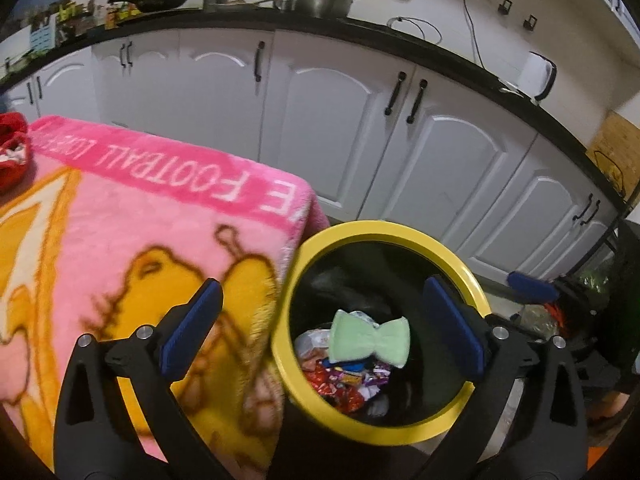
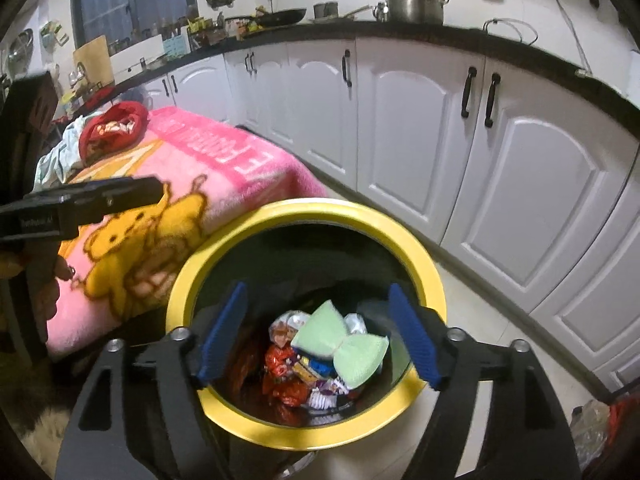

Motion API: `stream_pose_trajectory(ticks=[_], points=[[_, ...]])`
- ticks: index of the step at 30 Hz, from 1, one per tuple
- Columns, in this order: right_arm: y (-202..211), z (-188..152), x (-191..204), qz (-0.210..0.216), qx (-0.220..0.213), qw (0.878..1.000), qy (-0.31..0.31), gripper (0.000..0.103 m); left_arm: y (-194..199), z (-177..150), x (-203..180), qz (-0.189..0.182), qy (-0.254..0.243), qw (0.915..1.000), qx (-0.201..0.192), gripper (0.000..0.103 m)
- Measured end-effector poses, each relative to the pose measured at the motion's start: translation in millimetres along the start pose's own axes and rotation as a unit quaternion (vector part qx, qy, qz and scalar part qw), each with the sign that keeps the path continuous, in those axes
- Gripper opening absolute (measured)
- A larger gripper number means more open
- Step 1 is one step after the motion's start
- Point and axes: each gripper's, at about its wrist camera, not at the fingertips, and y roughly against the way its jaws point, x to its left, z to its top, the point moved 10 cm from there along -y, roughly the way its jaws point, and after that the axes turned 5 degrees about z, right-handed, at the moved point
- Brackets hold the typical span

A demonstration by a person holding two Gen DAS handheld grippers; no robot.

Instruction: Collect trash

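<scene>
A black bin with a yellow rim [image 1: 384,229] [image 2: 304,206] stands beside the pink-covered table. Inside it lie a pale green bow-shaped pad [image 1: 368,340] [image 2: 344,344] and crumpled colourful wrappers [image 1: 344,384] [image 2: 288,376]. My left gripper [image 1: 322,292] hangs open over the bin's left rim, one finger above the blanket and one above the bin, with nothing between them. My right gripper [image 2: 318,292] is open straight above the bin mouth, also empty. The left gripper's black body [image 2: 80,200] shows at the left of the right wrist view.
A pink cartoon blanket [image 1: 140,220] [image 2: 192,184] covers the table left of the bin. A red pouch [image 2: 114,124] lies on its far end. White cabinets [image 1: 340,128] run behind, close to the bin. A clear bag [image 2: 592,428] lies on the floor at right.
</scene>
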Motion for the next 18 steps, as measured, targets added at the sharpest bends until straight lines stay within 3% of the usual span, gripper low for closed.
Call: stream_pose_trajectory(ticks=[3,8,18], points=[[8,12,8,-0.007,-0.012,1.000,0.006,0.086,12,0,12,0.014,0.007,0.9999,-0.004,0.092],[17,29,29,-0.009,-0.026,0.999,0.020,0.094,35,-1,33,0.039,0.017,0.9990,-0.016,0.092],[36,49,83,0.003,-0.042,0.998,0.044,0.097,84,-7,72,0.081,0.032,0.9951,-0.046,0.092]])
